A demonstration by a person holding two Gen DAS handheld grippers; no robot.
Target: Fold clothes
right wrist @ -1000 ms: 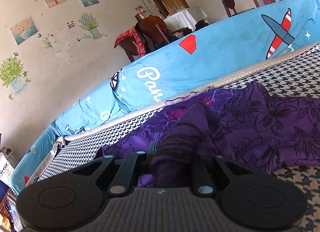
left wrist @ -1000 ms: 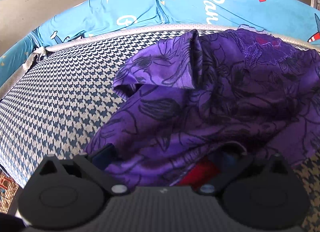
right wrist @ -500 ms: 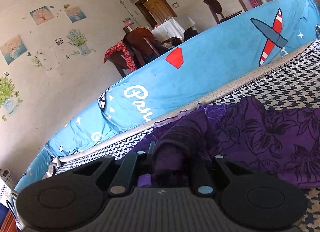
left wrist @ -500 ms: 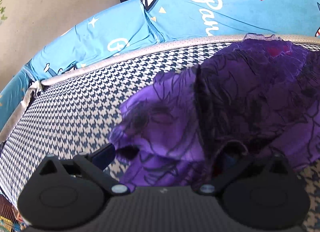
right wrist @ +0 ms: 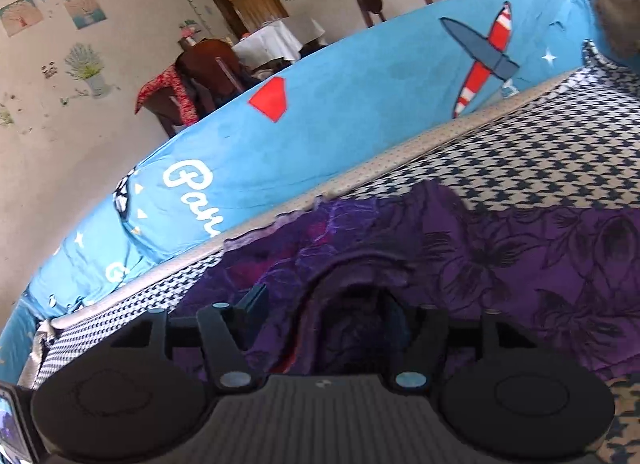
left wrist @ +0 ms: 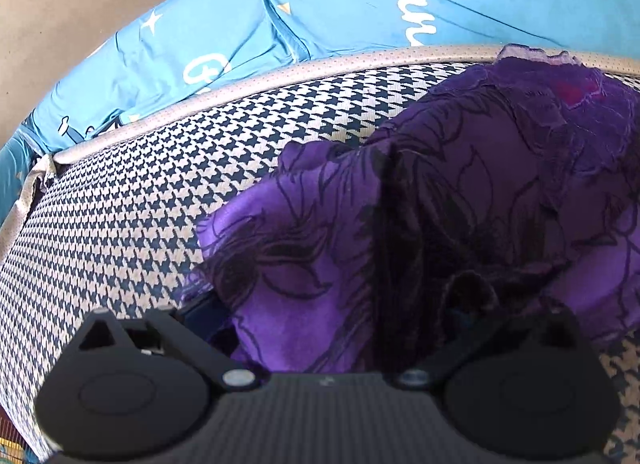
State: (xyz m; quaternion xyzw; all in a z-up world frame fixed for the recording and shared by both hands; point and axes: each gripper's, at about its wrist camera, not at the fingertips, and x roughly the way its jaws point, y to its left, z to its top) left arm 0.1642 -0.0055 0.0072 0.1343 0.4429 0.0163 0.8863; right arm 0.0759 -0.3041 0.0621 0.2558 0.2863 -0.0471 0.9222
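Left gripper [left wrist: 332, 328]: jaws apart, purple garment [left wrist: 460, 204] draped between them. Right gripper [right wrist: 324, 316]: jaws apart around garment at lower centre of frame.

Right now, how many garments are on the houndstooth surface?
1: a purple floral garment lies bunched on the houndstooth surface near the blue cushion. Red fabric shows at its far edge; whether that is lining or a second piece cannot be told.
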